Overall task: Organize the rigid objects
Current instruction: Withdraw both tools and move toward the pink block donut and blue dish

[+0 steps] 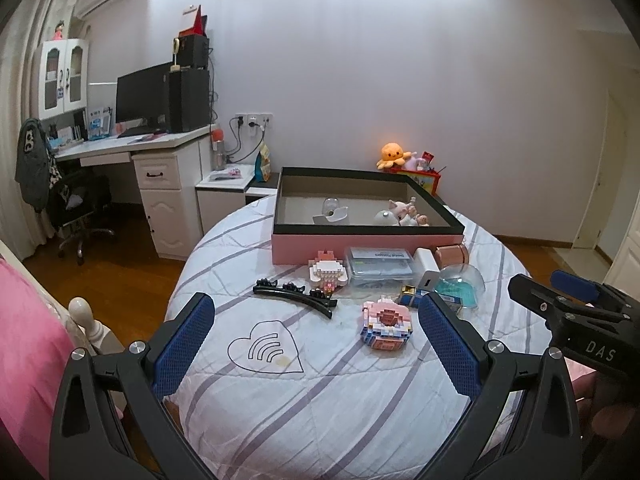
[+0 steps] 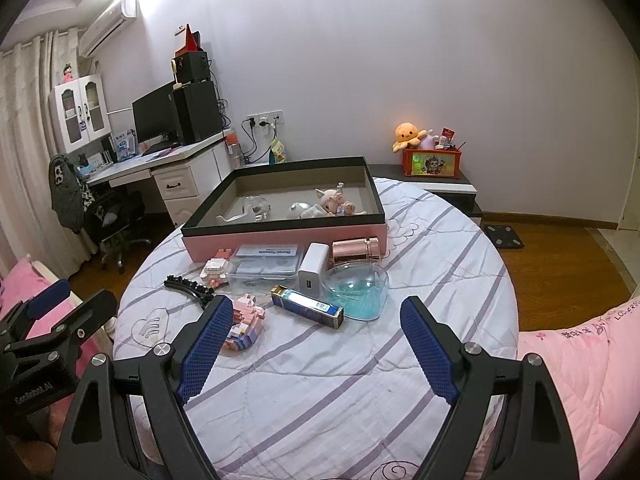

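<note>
A pink box with a black rim [image 1: 366, 246] [image 2: 280, 240] sits at the far side of the striped bed cover and holds a doll [image 2: 336, 202] and a clear piece [image 2: 252, 208]. In front of it lie a black hair clip [image 1: 296, 296] [image 2: 188, 288], two brick models [image 1: 328, 272] [image 1: 386, 324], a clear case [image 2: 266, 266], a white charger [image 2: 313, 270], a heart-shaped dish [image 2: 356, 292] and a blue-gold box [image 2: 308, 306]. My left gripper [image 1: 318, 300] hovers open short of the pink brick model. Beside it, my right gripper [image 2: 316, 302] is open and empty, short of the blue-gold box.
A rose-gold holder [image 2: 356, 250] stands against the pink box. A pink quilt [image 2: 592, 360] lies at the right, and a bedpost [image 1: 82, 312] at the left. Beyond the bed are a desk [image 1: 132, 144], an office chair [image 1: 80, 208] and a red toy box [image 2: 432, 162].
</note>
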